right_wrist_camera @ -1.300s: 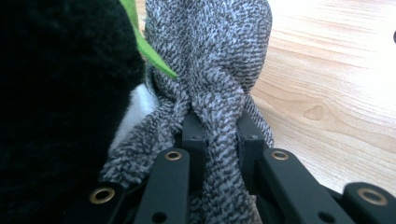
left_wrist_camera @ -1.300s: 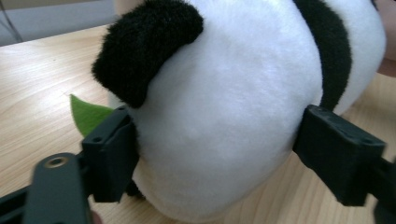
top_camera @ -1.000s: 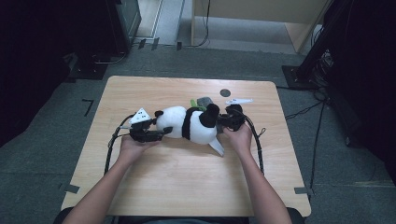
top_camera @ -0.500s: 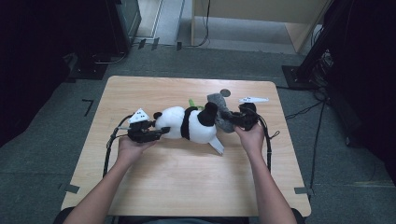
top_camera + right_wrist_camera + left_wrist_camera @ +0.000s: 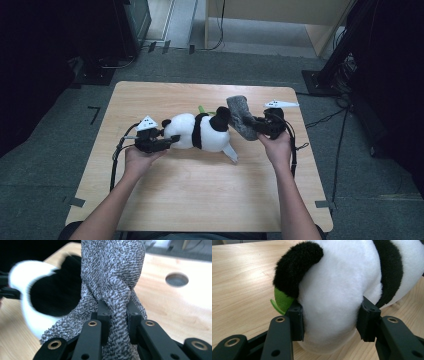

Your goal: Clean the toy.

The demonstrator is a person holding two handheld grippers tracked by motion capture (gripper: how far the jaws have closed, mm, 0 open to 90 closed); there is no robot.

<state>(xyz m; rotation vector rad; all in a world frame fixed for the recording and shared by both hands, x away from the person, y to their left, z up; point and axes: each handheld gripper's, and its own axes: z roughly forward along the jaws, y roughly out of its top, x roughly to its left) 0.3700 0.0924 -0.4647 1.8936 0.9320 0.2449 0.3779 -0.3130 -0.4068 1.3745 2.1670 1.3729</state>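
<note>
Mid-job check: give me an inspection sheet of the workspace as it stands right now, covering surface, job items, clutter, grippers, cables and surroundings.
Surface: light wooden table, with a round hole near its far edge.
Job's things: panda plush lying on its side; grey knitted cloth lifted at the plush's black end, bunched where it is gripped.
Clutter: a green piece pokes out behind the plush; nothing else seen.
Grippers: left gripper pressing both sides of the plush's white end, jaws just closed in; right gripper pinched tight on the cloth.
Cables: one trails from each gripper along the forearms.
Surroundings: grey floor, dark equipment either side, wooden cabinet beyond.
</note>
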